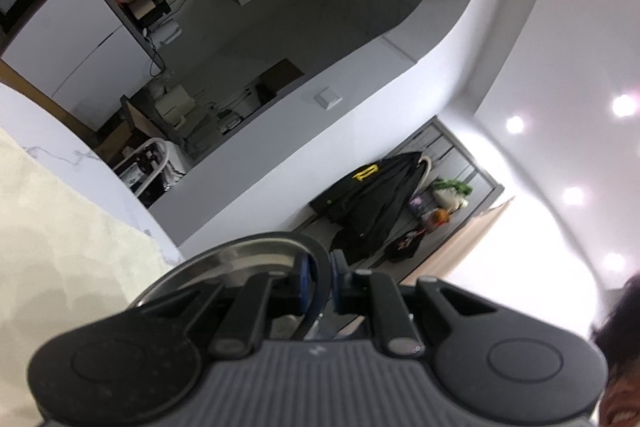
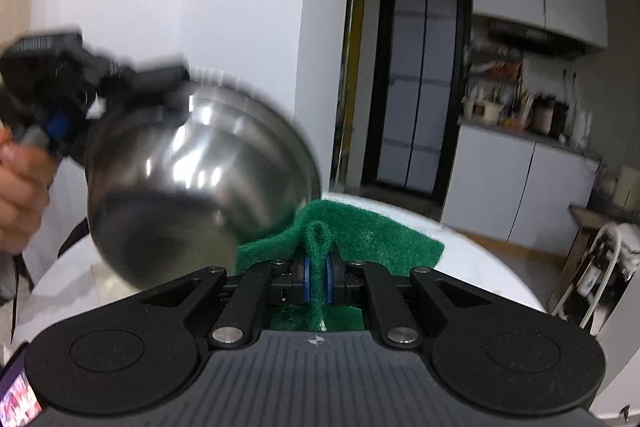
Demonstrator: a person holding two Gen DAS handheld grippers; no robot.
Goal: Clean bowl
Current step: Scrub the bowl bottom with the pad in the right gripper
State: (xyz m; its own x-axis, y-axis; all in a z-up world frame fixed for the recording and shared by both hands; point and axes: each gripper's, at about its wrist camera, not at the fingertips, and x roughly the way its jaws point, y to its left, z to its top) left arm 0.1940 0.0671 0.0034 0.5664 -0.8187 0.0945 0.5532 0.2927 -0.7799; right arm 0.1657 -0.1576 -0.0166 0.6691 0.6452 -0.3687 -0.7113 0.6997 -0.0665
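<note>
My left gripper (image 1: 319, 281) is shut on the rim of a steel bowl (image 1: 240, 259) and holds it up in the air, tilted. In the right wrist view the bowl (image 2: 192, 183) shows its shiny outside, blurred, with the left gripper (image 2: 80, 99) on its upper left rim. My right gripper (image 2: 317, 279) is shut on a green scouring pad (image 2: 360, 235), which sits just right of and below the bowl, touching or nearly touching its rim.
A white marble table (image 2: 480, 267) lies below the pad. A person's hand (image 2: 20, 187) holds the left gripper. Kitchen cabinets and a cluttered counter (image 2: 520, 123) stand at the back right. A phone screen (image 2: 18, 399) shows at the bottom left.
</note>
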